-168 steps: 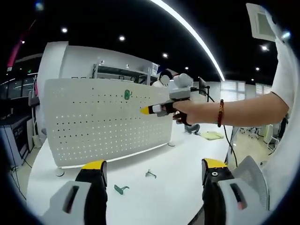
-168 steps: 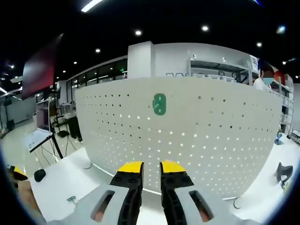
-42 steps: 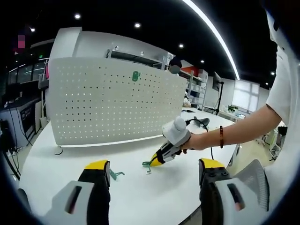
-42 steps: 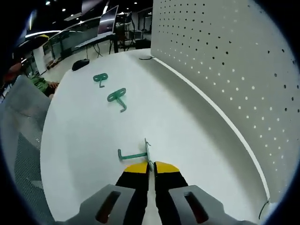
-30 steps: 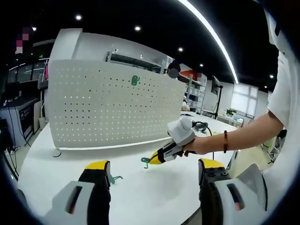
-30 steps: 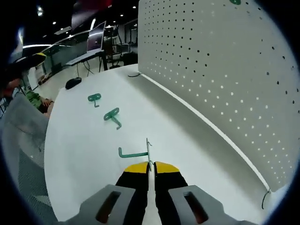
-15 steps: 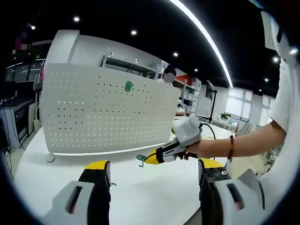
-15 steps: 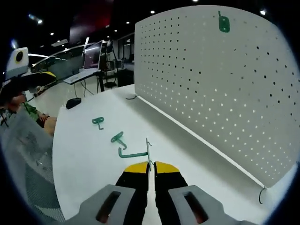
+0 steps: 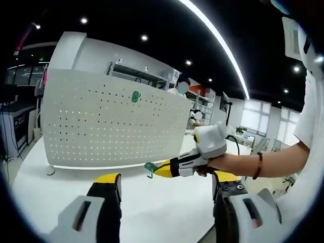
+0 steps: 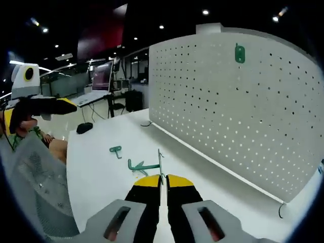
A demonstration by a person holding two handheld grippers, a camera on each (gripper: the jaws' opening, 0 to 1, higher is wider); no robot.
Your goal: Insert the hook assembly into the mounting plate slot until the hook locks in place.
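Note:
A white pegboard mounting plate [image 9: 106, 131] [image 10: 238, 116] stands upright on the white table. One green hook [image 9: 135, 96] [image 10: 239, 53] sits in it near the top. My right gripper [image 10: 162, 178] is shut on a green hook assembly [image 10: 146, 165], held in the air above the table and in front of the board. In the left gripper view that same right gripper [image 9: 161, 170] comes in from the right with the hook [image 9: 150, 169] at its tip. My left gripper [image 9: 164, 186] hangs open, holding nothing, back from the board. A loose green hook [image 10: 116, 150] lies on the table.
A person's hand and forearm [image 9: 253, 164] hold the right gripper. A grey mesh chair [image 10: 30, 187] stands at the table's near edge, and a dark mouse [image 10: 84, 127] lies at the far left. A thin cable [image 10: 280, 210] curls at the board's right foot.
The right gripper closed on a hook lying on the table, lifted it and has carried it up and toward the pegboard. The left gripper has stayed open.

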